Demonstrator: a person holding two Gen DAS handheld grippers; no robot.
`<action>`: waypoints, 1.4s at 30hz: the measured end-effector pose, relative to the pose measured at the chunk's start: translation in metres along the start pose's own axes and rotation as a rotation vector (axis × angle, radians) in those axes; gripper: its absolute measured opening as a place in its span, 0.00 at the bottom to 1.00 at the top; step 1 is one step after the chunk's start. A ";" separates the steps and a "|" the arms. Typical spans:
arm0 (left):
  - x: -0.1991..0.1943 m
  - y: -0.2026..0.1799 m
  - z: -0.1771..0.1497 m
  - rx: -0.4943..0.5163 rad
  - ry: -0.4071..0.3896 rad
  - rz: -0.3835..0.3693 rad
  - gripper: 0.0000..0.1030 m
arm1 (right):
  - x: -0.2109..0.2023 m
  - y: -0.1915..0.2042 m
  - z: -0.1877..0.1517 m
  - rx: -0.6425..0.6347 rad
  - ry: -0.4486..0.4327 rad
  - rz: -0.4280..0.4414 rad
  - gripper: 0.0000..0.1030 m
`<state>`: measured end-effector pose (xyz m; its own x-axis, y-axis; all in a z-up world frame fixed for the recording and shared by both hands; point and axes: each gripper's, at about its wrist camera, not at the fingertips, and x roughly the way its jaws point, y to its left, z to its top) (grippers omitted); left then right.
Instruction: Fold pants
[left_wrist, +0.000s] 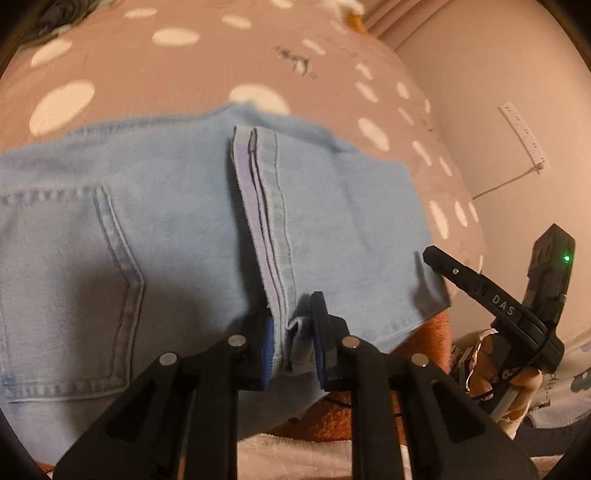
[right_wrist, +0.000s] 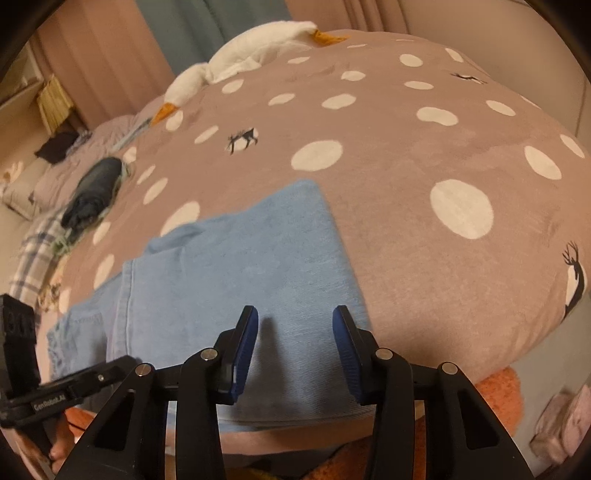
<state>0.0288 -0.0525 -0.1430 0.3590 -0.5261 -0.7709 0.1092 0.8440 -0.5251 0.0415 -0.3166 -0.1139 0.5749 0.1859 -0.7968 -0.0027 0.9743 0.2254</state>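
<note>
Light blue jeans (left_wrist: 155, 206) lie folded on a brown blanket with white dots (left_wrist: 155, 81), back pocket at the left. The leg hems run as a stacked band down the middle. My left gripper (left_wrist: 293, 332) is shut on the near end of those hems, blue pads pressing the denim from both sides. In the right wrist view the jeans (right_wrist: 229, 266) spread below my right gripper (right_wrist: 295, 332). It is open, its pads apart above flat denim near the fold's right edge. One right gripper finger (left_wrist: 465, 275) shows at the jeans' right corner.
A white goose plush (right_wrist: 251, 48) lies at the blanket's far edge, with a dark garment (right_wrist: 96, 188) and plaid cloth (right_wrist: 33, 254) to the left. Orange fluffy fabric (right_wrist: 498, 391) sits under the near edge. A wall with a power strip (left_wrist: 524, 136) stands on the right.
</note>
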 end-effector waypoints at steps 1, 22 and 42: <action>0.000 0.001 0.000 -0.002 -0.004 -0.005 0.19 | 0.005 0.001 -0.001 -0.008 0.014 -0.015 0.44; -0.139 0.066 -0.015 -0.128 -0.378 0.436 0.88 | 0.001 0.054 0.013 -0.134 -0.018 -0.045 0.77; -0.150 0.162 -0.058 -0.515 -0.374 0.277 0.87 | 0.019 0.106 -0.004 -0.222 -0.006 0.142 0.80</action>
<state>-0.0608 0.1569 -0.1329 0.6152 -0.1490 -0.7741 -0.4532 0.7367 -0.5019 0.0488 -0.2097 -0.1076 0.5607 0.3227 -0.7626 -0.2626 0.9427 0.2058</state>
